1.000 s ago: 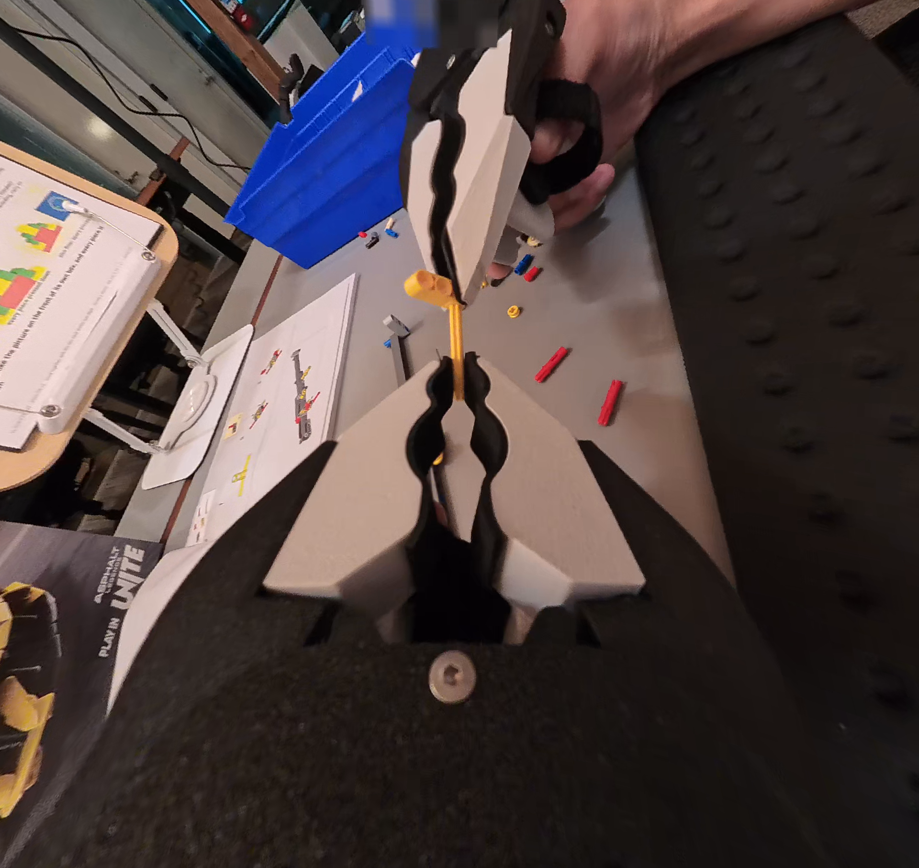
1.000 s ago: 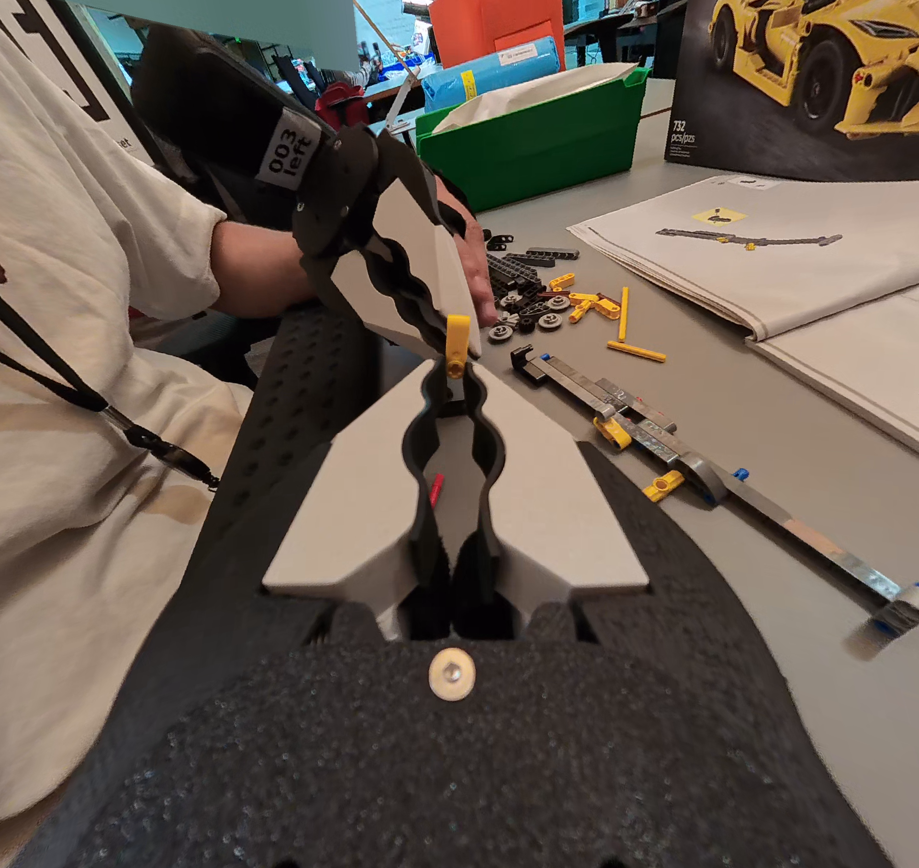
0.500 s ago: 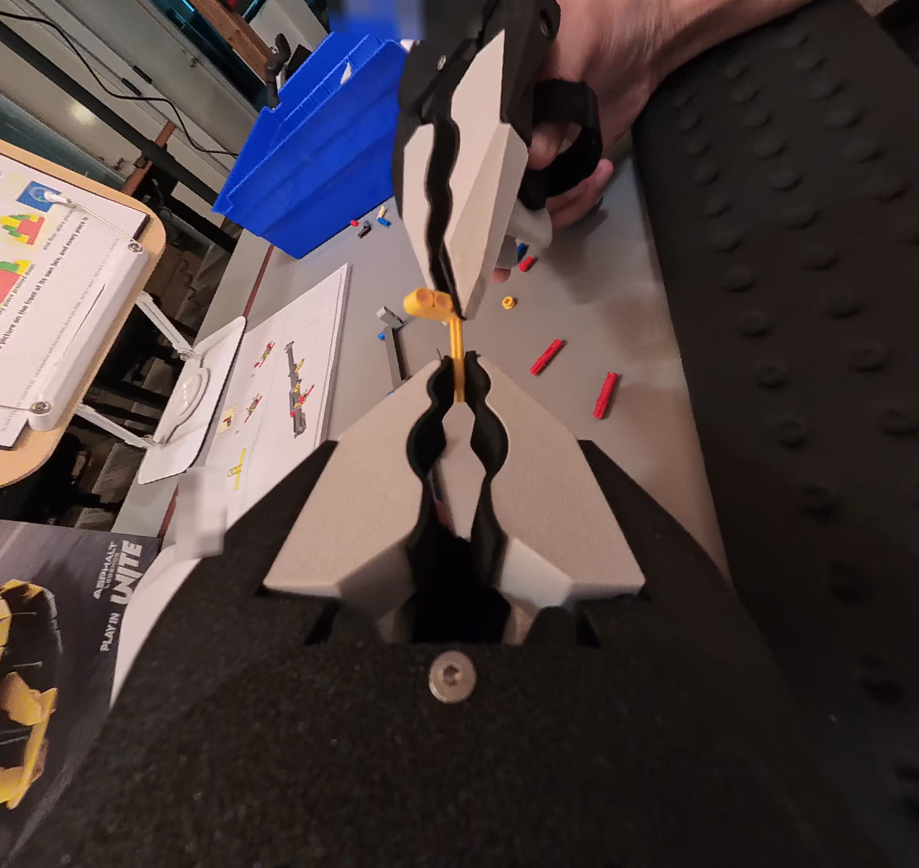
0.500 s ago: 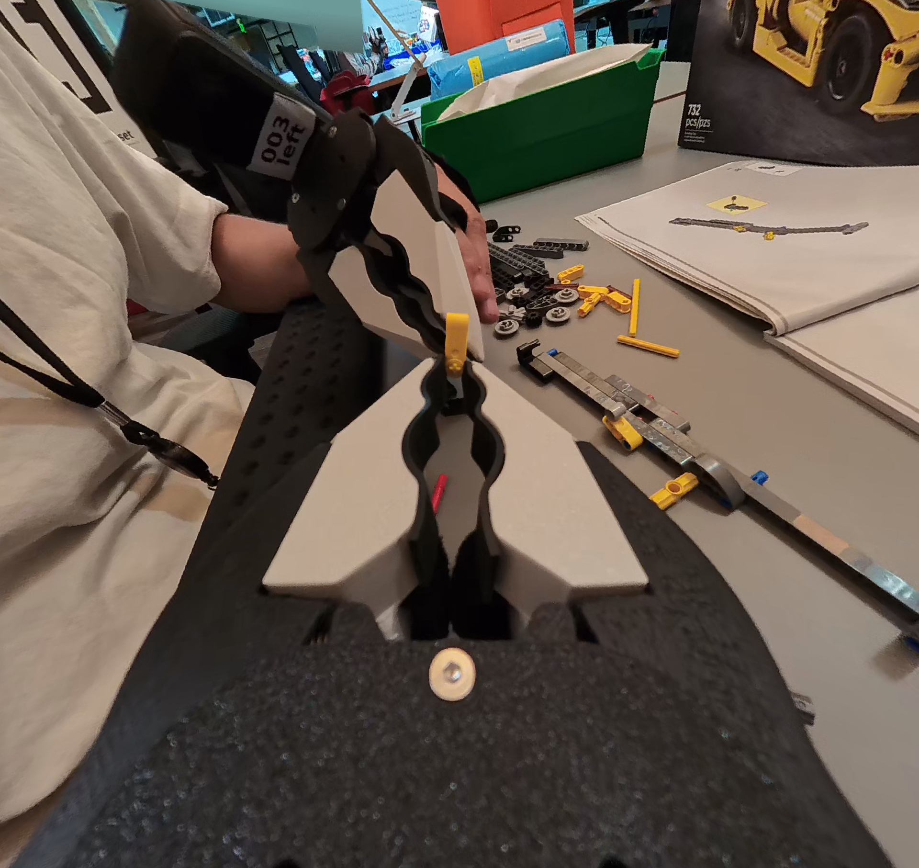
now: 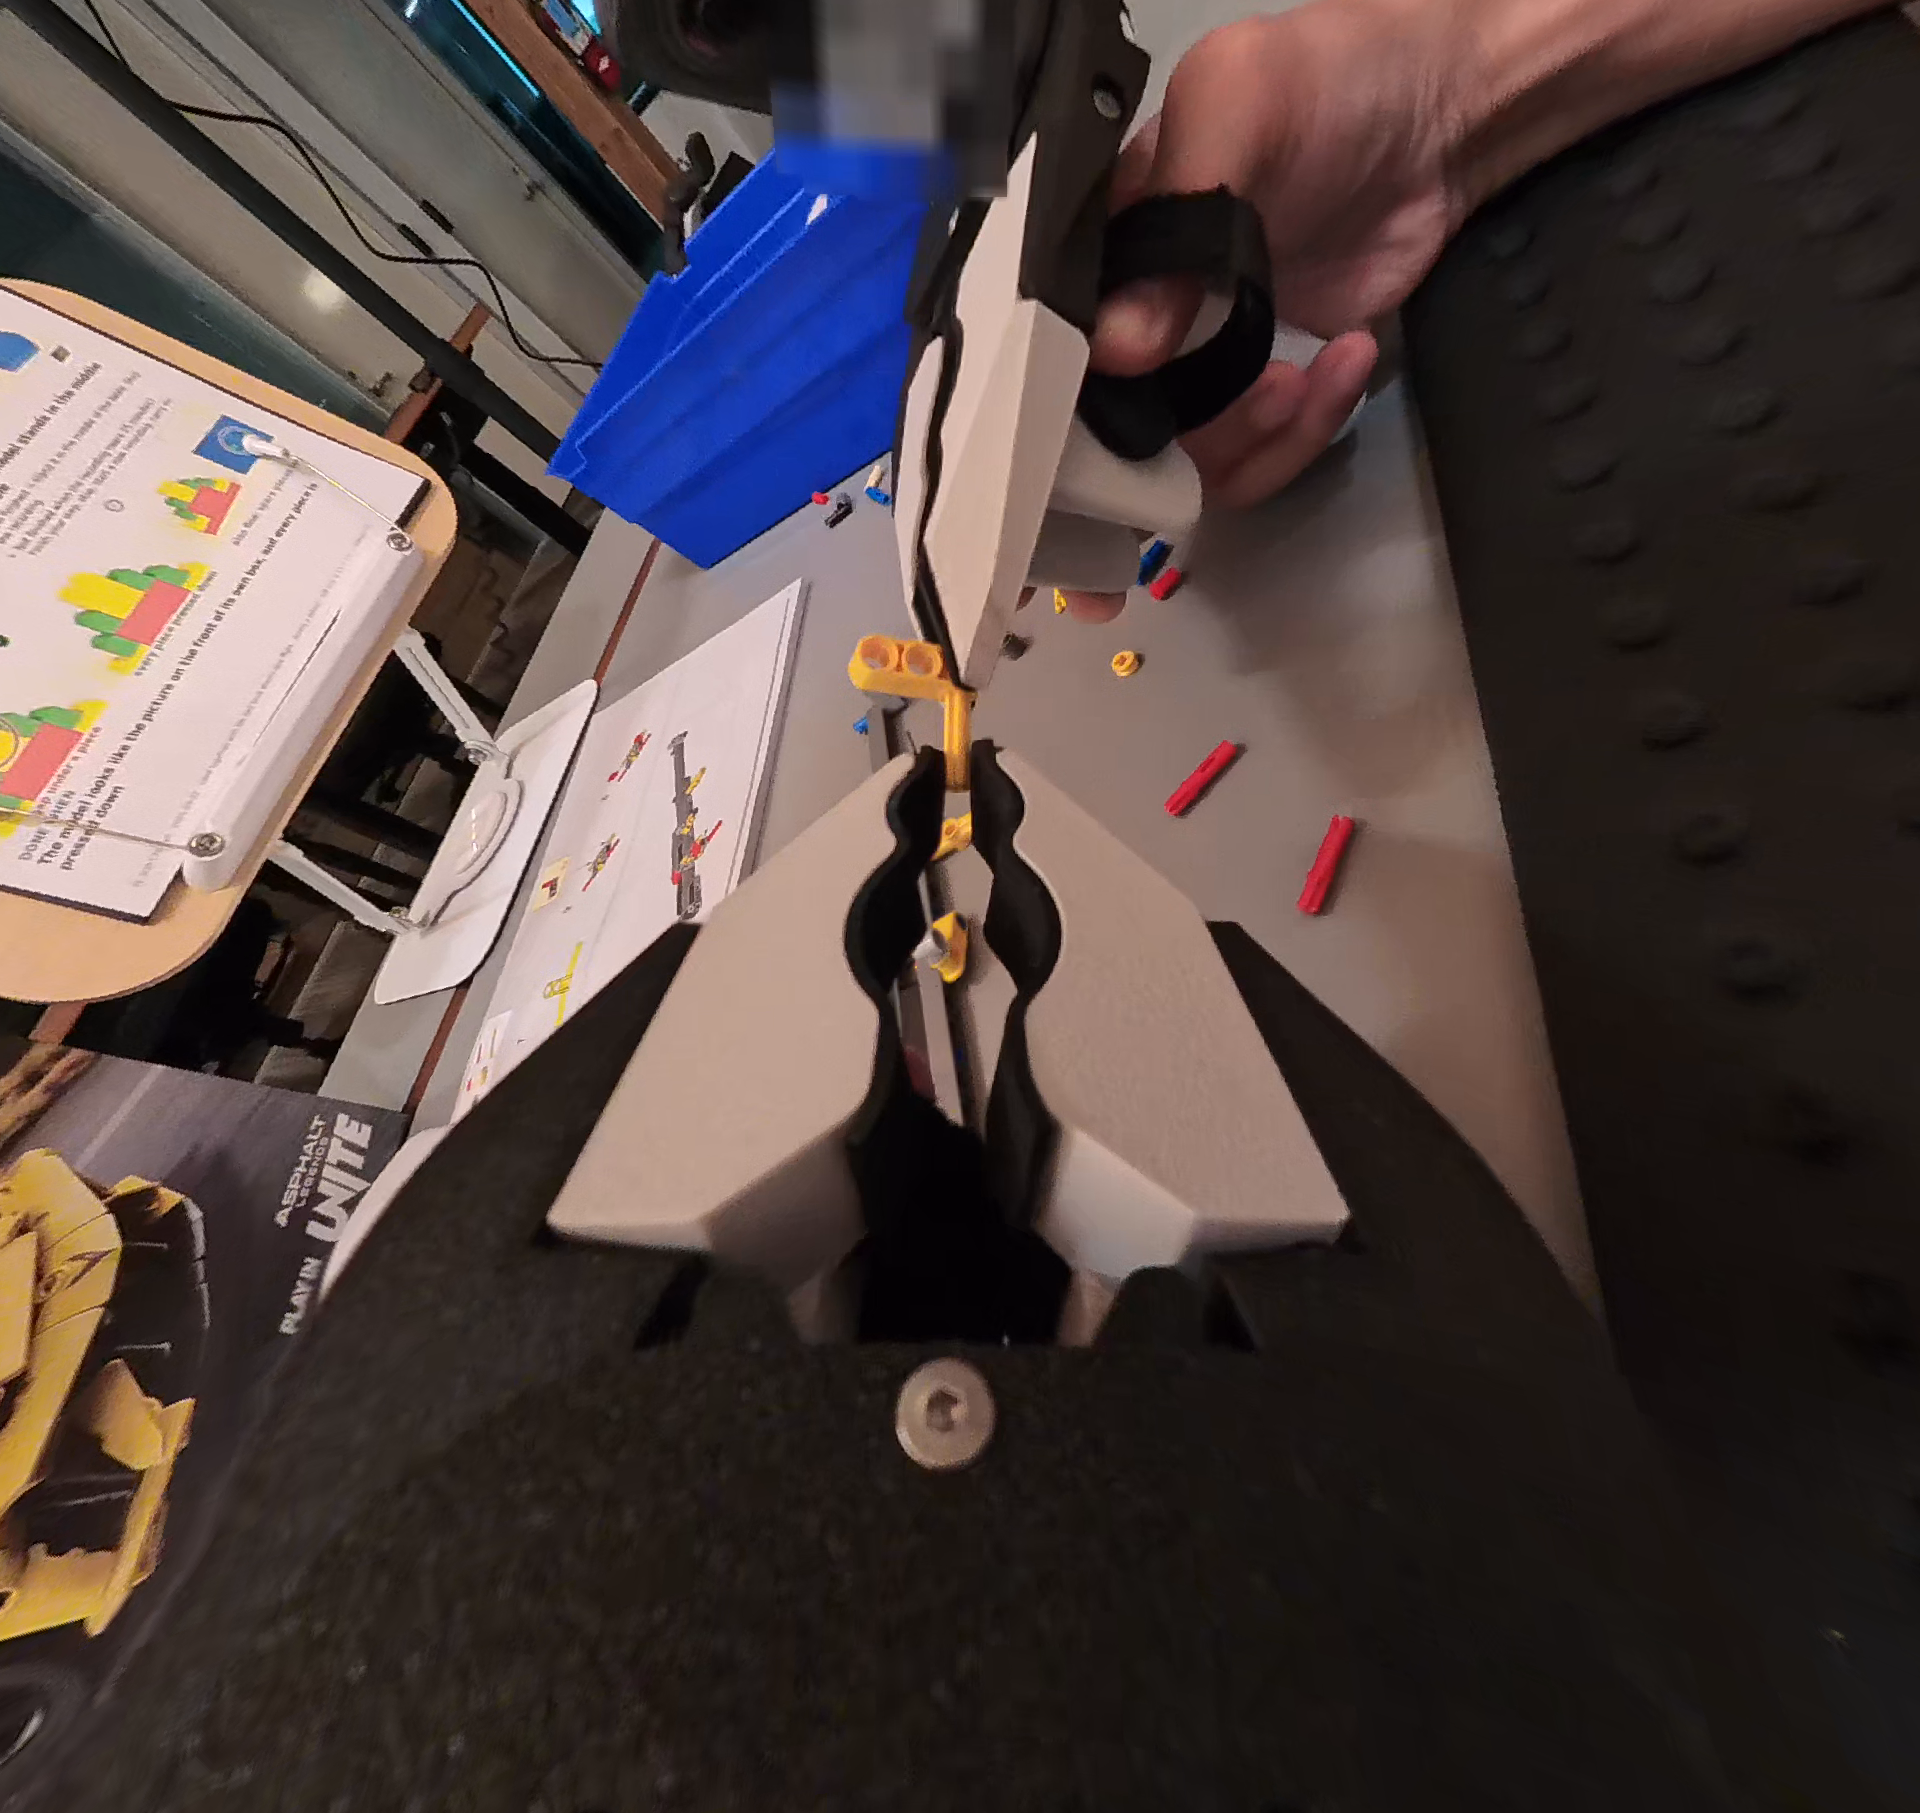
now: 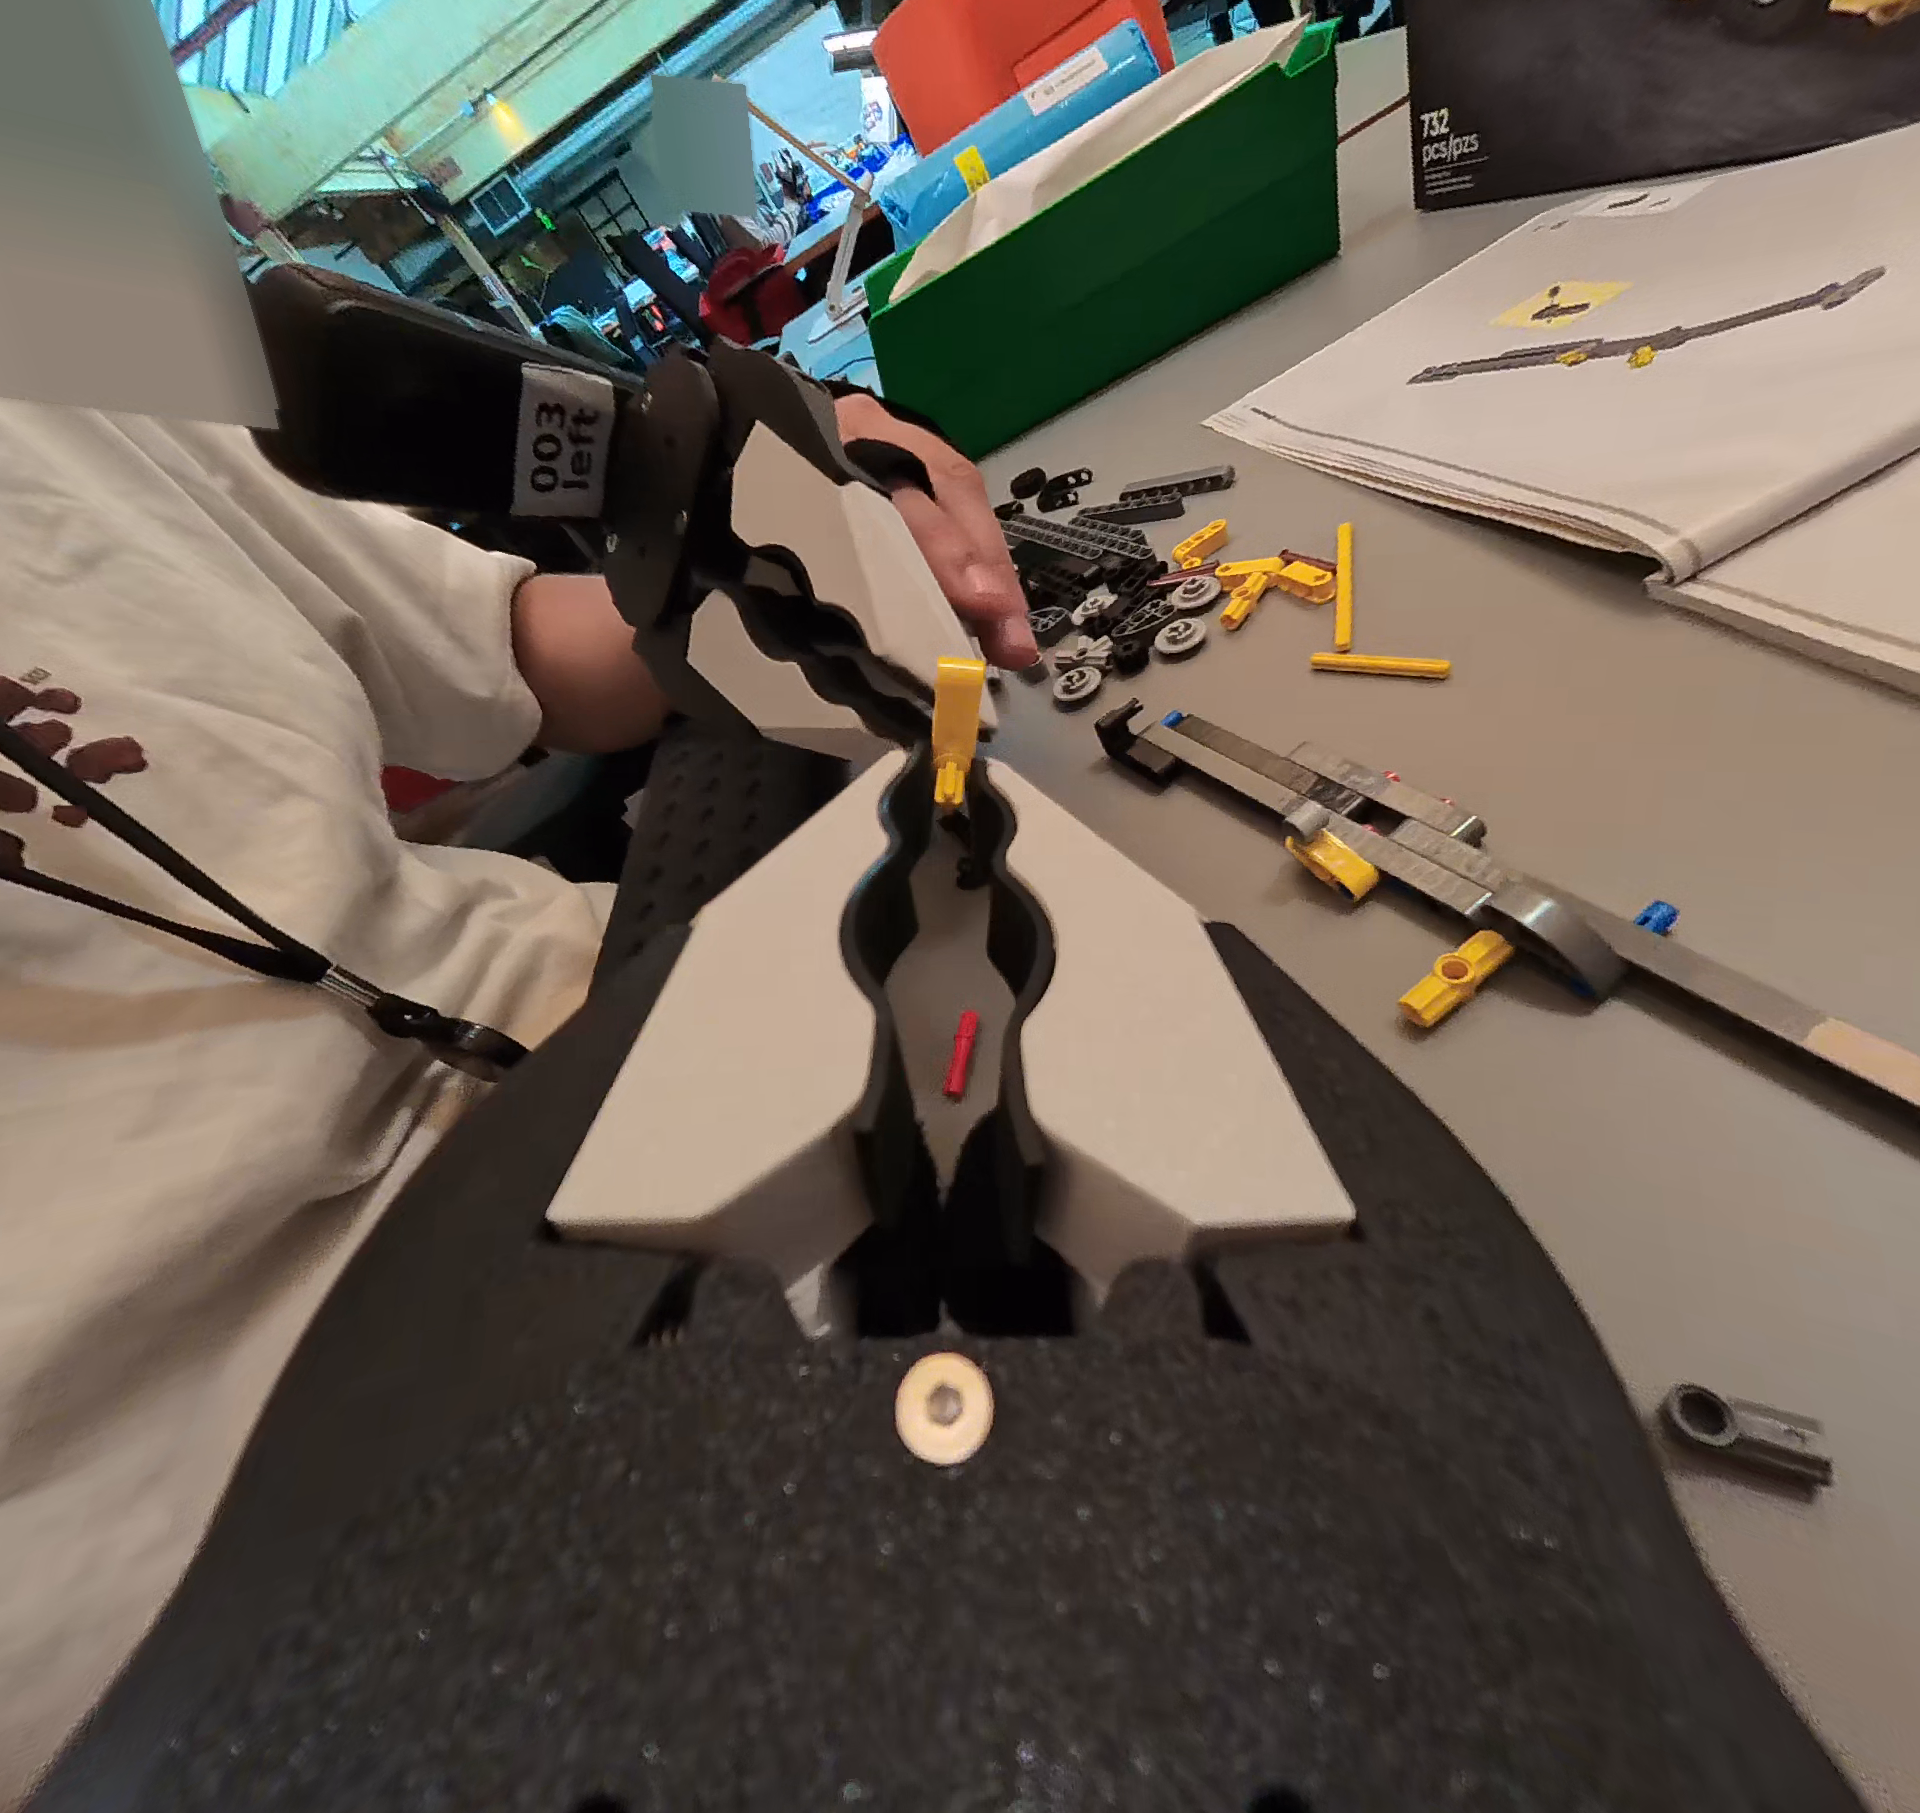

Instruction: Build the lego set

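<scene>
Left claw (image 5: 957, 761): tips pinched onto the thin yellow axle (image 5: 956, 737), held above the bench (image 5: 1351, 683). Right claw (image 6: 954, 764): tips closed on the yellow connector (image 6: 957, 705) fitted on the far end of that axle; seen from the left wrist view as an L-shaped piece with two round holes. Both claws meeting tip to tip over the near edge of the bench, each gripping its end of the same small yellow assembly. Long grey beam assembly (image 6: 1455, 859): flat on the bench to the right of the right claw, with yellow and blue pieces attached along it. Loose yellow connector (image 6: 1452, 976): just beside that beam. Pile of black, grey and yellow parts (image 6: 1132, 579): farther back, near the person's left hand (image 6: 961, 558). Two loose yellow axles (image 6: 1361, 636): next to the pile. Red pins (image 5: 1257, 828): scattered on the bench, apart from the assembly. Open instruction booklet (image 6: 1621, 433): right rear of the bench. Green bin (image 6: 1101, 288) and set box (image 6: 1621, 59): behind the booklet. Blue bin (image 5: 748, 381): at the far end in the left wrist view.
</scene>
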`<action>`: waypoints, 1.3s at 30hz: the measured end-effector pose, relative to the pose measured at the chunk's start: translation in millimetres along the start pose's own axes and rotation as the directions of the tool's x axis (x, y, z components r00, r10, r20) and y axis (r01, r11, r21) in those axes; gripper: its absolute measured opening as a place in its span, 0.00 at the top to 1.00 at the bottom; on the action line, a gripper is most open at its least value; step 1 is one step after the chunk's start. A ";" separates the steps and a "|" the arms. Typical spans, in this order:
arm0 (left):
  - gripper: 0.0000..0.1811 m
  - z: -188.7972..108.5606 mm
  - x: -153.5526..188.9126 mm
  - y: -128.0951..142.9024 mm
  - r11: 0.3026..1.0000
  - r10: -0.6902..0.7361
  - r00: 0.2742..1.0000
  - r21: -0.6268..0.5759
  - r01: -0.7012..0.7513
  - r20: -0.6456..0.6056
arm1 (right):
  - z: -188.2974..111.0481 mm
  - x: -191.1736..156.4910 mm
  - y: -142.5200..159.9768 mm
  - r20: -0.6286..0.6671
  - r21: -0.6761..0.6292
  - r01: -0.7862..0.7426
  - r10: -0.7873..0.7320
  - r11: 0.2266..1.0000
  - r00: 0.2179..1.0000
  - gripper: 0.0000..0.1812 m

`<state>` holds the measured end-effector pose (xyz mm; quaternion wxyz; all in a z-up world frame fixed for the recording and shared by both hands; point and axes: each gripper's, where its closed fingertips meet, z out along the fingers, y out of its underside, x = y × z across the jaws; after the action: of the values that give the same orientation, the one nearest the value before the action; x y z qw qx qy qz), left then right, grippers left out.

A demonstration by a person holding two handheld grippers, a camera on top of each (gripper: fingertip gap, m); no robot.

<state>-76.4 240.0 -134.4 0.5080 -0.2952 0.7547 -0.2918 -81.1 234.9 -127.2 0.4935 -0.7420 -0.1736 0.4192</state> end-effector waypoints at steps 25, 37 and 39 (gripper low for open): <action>0.98 1.0 -43.6 24.7 0.767 -0.641 0.766 0.001 0.642 -0.051 | 2.6 46.9 -10.9 -0.550 -0.265 0.469 -0.532 0.843 0.644 0.68; 0.98 5.9 -38.6 9.8 0.624 -0.777 0.624 0.026 0.781 -0.085 | 14.6 49.5 -34.3 -0.699 -0.405 0.574 -0.646 0.712 0.308 0.66; 0.98 6.4 -37.7 8.0 0.618 -0.782 0.617 0.024 0.786 -0.088 | 11.1 47.4 -39.9 -0.717 -0.381 0.585 -0.628 0.716 0.302 0.72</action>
<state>-59.9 272.3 -119.9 0.3122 -0.5691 0.5581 -0.5169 -55.8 291.3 -115.3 0.6173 -0.7357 -0.2041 -0.1898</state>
